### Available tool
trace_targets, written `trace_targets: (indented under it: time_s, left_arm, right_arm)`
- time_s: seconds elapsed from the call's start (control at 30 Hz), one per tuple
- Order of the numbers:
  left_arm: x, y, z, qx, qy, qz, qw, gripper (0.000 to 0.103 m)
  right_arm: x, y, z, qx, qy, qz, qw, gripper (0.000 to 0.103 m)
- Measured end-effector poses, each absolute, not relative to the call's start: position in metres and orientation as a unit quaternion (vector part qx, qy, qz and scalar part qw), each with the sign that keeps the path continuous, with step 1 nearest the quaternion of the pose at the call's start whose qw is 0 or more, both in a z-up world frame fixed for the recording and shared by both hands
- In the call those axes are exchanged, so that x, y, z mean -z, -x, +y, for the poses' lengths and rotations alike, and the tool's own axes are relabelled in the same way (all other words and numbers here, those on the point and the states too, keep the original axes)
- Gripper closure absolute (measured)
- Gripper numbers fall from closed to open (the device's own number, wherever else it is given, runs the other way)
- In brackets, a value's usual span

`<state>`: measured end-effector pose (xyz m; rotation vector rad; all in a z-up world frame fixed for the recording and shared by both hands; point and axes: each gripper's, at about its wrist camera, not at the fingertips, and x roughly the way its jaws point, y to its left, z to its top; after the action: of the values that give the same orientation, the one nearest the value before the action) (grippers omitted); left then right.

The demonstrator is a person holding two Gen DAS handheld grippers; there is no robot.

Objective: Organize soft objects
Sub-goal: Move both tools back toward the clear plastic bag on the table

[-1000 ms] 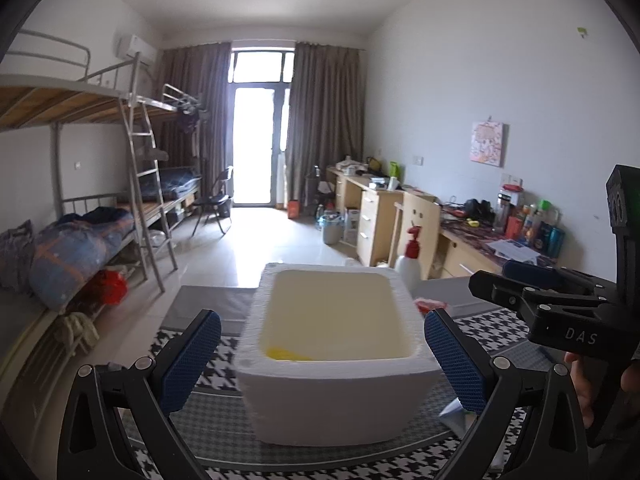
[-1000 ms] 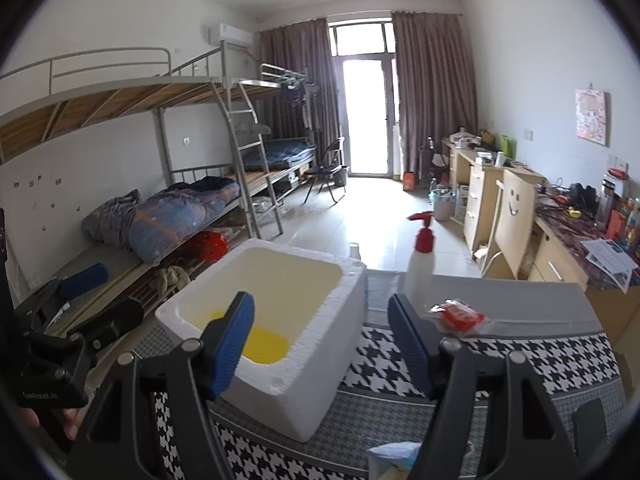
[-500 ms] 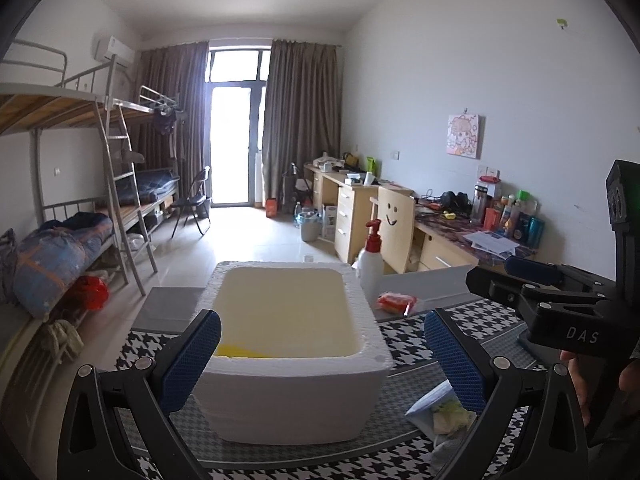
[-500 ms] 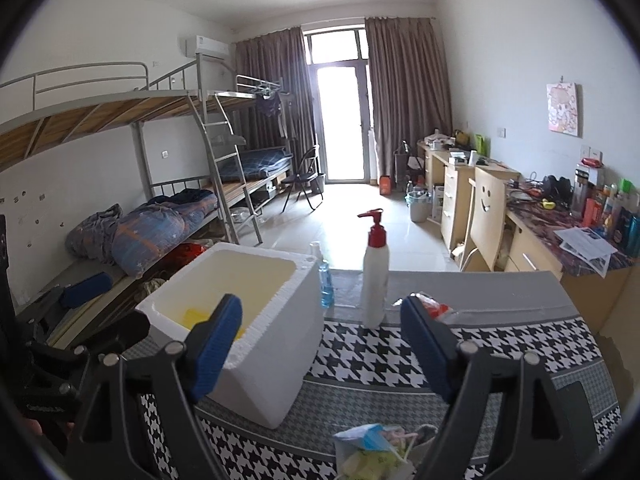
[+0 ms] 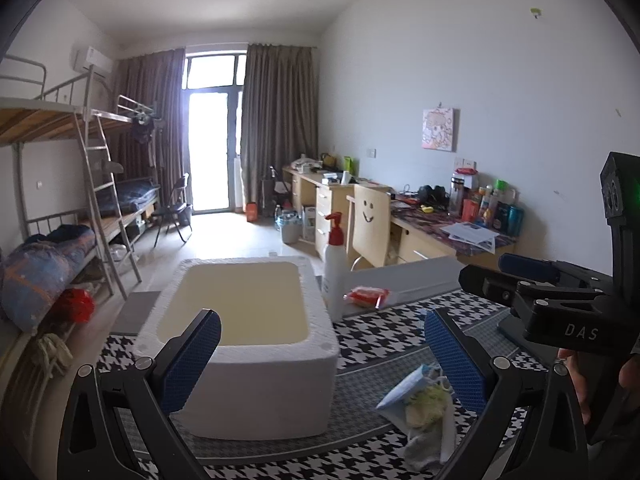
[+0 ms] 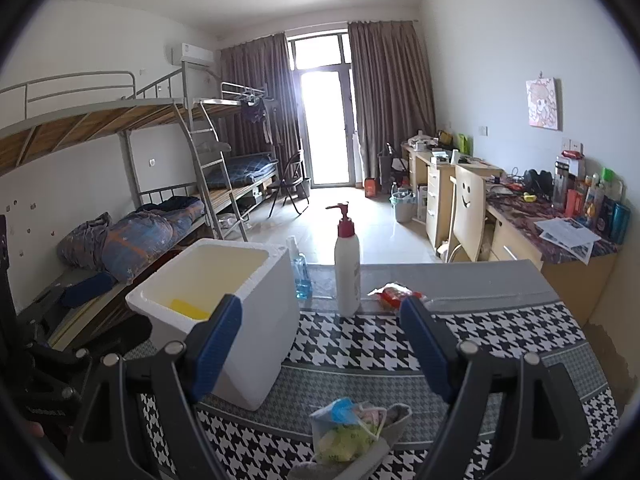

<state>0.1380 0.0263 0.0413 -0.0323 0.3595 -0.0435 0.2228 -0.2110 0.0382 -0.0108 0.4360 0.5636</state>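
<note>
A white foam box (image 5: 256, 376) stands on the houndstooth table cloth (image 5: 384, 344), with something yellow (image 6: 190, 309) on its floor. To its right, near the front edge, lies a soft bundle (image 5: 424, 412) of pale cloth, blue and yellow-green pieces. My left gripper (image 5: 322, 332) is open with the box's near wall beyond its fingers. My right gripper (image 6: 322, 320) is also open and has nothing between its fingers. The bundle (image 6: 352, 432) lies just below and ahead of it. In the left wrist view the right gripper (image 5: 504, 276) hangs at the right edge, beside a hand (image 5: 580, 380).
A white pump bottle (image 6: 347, 276) with a red top, a small blue bottle (image 6: 301, 276) and a red packet (image 6: 394, 294) stand at the table's far side. Beyond are a desk (image 6: 520, 216), a smiley chair (image 6: 468, 208) and bunk beds (image 6: 140, 216).
Both grippers have moved right along the table, so the foam box has slid left in both views. The soft bundle has come into view. The right gripper's jaws stand wider.
</note>
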Motion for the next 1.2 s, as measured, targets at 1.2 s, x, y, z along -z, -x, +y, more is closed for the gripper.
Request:
trace_targets:
  time_s: [1.2]
  left_arm:
    - [-0.008,-0.138,-0.001,0.061,0.016,0.189,0.98,0.001]
  right_arm:
    - [0.002,-0.202,-0.247,-0.238,0.005,0.215,0.947,0.018]
